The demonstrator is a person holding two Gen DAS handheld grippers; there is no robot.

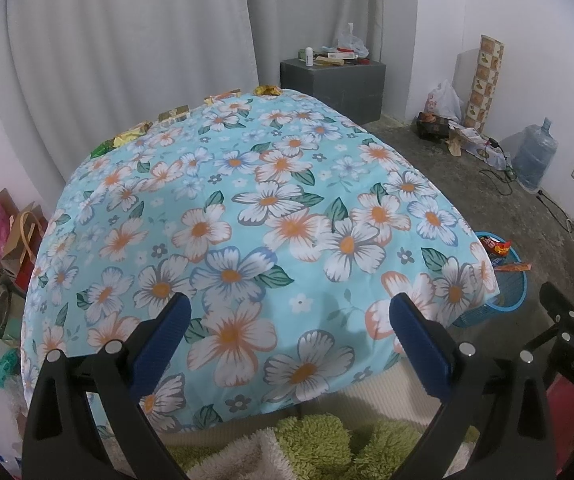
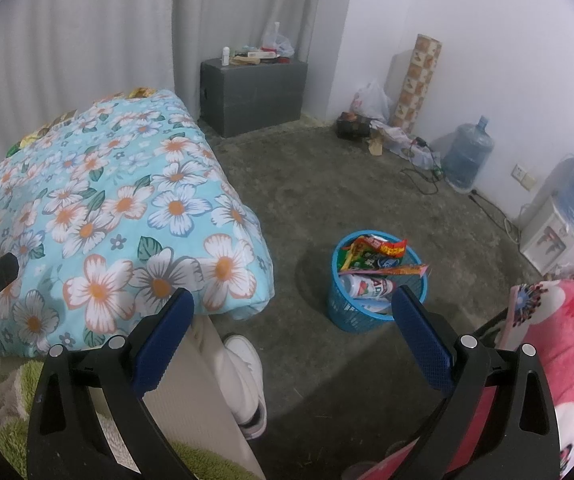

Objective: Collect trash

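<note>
Left gripper (image 1: 289,312) hangs over the near end of the floral cloth (image 1: 247,216), jaws spread wide, nothing between them. Right gripper (image 2: 293,308) likewise spread and empty, aimed at the floor near the blue basket (image 2: 347,316).

Trash left to collect: several wrappers (image 1: 131,136) strung along the far left edge of the cloth, well away from both grippers. Basket already holds packets and a bottle.

Judgement: next step is a reach across the cloth. Take the nearest green-yellow wrapper first, come in low, pinch a raised crinkle rather than the flat film, avoid snagging cloth.

Left to right, room: cardboard clutter (image 1: 3,248), grey curtain (image 1: 127,40), grey box (image 1: 333,80) with small items, patterned roll (image 2: 419,80), water jug (image 2: 467,152), dispenser (image 2: 551,232), pink blanket (image 2: 567,340). Bare concrete floor.
</note>
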